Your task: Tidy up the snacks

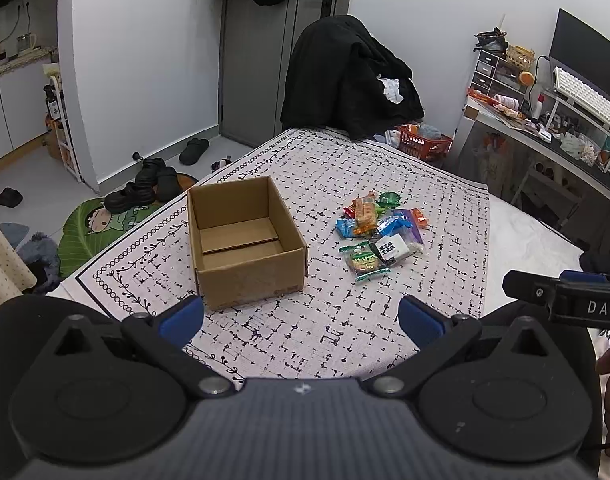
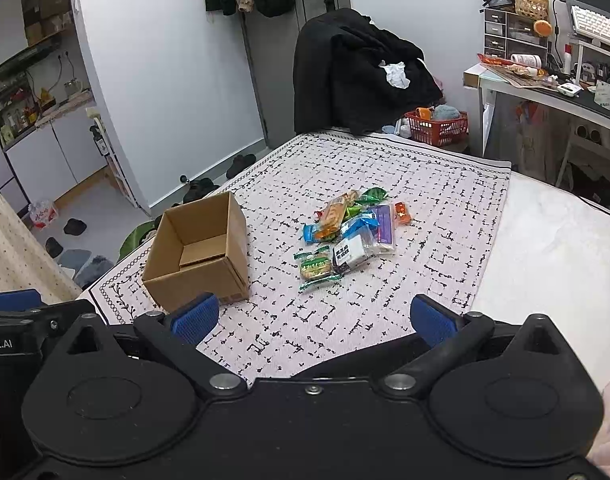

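Observation:
An open, empty cardboard box (image 1: 245,240) stands on a patterned cloth (image 1: 305,332); it also shows in the right wrist view (image 2: 201,256). To its right lies a pile of wrapped snacks (image 1: 379,234), also seen in the right wrist view (image 2: 353,232), with a green cracker pack (image 2: 315,266) nearest me. My left gripper (image 1: 301,316) is open and empty, hovering near the front of the cloth, just in front of the box. My right gripper (image 2: 313,318) is open and empty, in front of the snack pile and apart from it.
A chair draped with black clothes (image 1: 349,80) stands beyond the far edge of the cloth. A red basket (image 1: 423,142) sits on the floor by a cluttered desk (image 1: 545,128) at the right. Shoes (image 1: 145,188) and a green mat lie on the floor at left.

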Tool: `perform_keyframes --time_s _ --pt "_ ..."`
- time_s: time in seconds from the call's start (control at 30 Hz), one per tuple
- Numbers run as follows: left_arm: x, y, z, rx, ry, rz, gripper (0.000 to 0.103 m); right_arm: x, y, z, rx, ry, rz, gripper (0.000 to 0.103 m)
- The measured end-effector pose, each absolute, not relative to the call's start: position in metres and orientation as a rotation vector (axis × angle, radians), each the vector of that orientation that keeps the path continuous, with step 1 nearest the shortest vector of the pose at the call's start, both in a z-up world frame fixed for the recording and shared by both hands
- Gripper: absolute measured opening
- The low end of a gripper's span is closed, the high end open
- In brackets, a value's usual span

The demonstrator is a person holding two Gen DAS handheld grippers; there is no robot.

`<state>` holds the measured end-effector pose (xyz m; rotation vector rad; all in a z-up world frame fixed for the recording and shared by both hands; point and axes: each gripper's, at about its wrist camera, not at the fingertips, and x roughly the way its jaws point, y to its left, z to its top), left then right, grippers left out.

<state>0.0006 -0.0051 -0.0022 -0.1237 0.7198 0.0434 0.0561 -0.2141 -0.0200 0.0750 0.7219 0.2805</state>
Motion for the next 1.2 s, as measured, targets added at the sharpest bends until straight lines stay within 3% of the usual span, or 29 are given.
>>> perform_keyframes --time_s 1.2 --pt "-0.0034 -0.0051 -0.0012 -0.143 0.707 0.033 0.103 0.0525 -0.2117 -0.0199 0.052 0.718 0.277 0.103"
